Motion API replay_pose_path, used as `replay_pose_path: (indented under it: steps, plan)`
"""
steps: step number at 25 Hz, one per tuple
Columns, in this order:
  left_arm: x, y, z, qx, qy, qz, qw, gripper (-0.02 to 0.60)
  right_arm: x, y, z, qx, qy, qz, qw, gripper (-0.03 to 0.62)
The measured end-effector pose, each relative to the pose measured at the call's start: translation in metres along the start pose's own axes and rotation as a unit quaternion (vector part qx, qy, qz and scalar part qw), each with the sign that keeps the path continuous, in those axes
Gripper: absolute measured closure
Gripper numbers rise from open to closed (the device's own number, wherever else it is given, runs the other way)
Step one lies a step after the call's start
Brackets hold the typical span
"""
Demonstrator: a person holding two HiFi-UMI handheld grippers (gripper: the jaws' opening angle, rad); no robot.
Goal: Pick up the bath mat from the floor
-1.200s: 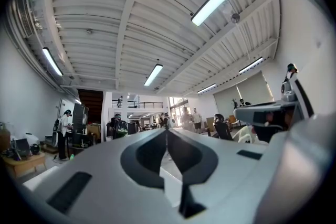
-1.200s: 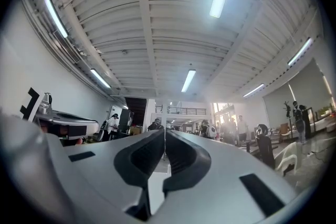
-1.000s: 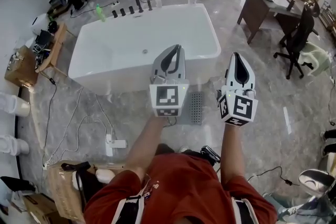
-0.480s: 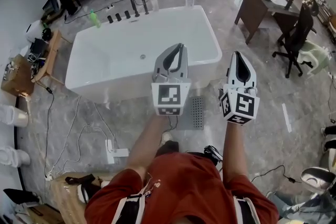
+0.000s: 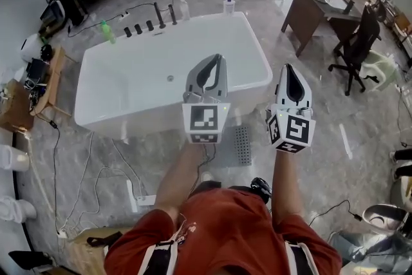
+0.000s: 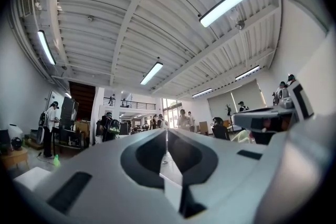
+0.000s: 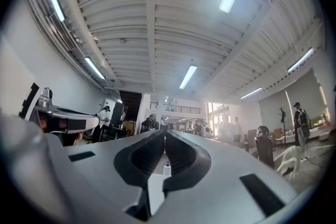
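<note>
White bathtub [image 5: 129, 84] blocking ahead, open floor [image 5: 306, 90] to its right, cables [image 5: 96, 167] at left

Floor [image 5: 335, 183]: grey marbled tile, glossy. Bearing: one white bathtub [image 5: 129, 129]; one grey perforated bath mat [image 5: 239, 143], lying flat just beside the tub's near wall; one white power strip [image 5: 143, 200]; one dark wooden desk [image 5: 309, 13]; one black office chair [image 5: 354, 51] beside the desk.
</note>
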State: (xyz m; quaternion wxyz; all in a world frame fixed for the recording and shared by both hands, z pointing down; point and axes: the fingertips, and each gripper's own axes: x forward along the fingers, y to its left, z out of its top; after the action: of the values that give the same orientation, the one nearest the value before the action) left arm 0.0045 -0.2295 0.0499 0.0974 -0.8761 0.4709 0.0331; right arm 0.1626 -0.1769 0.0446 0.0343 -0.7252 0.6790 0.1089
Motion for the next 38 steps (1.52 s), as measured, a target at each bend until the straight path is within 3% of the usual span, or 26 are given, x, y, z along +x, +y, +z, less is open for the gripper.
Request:
replay_pose_path:
  steps: [11, 17, 23, 28, 38]
  plan:
    - [0.011, 0.027, -0.045, -0.042, 0.027, -0.009, 0.9987, 0.561, 0.023, 0.024, -0.040, -0.010, 0.039, 0.002, 0.999, 0.582]
    - [0.029, 0.026, -0.076, -0.041, 0.050, 0.014, 0.9978, 0.563, 0.040, 0.010, -0.070, -0.005, 0.053, 0.013, 0.998, 0.582]
    - [0.024, 0.019, -0.120, -0.028, 0.089, 0.040, 0.9949, 0.563, 0.038, -0.002, -0.124, 0.011, 0.087, 0.032, 0.996, 0.582]
    - [0.026, 0.014, -0.156, -0.037, 0.088, 0.059, 0.9937, 0.563, 0.039, -0.008, -0.170, 0.012, 0.096, 0.044, 0.994, 0.582]
    - [0.009, -0.003, -0.271, -0.040, 0.138, 0.054, 0.9881, 0.561, 0.022, 0.001, -0.294, 0.019, 0.160, 0.074, 0.984, 0.582]
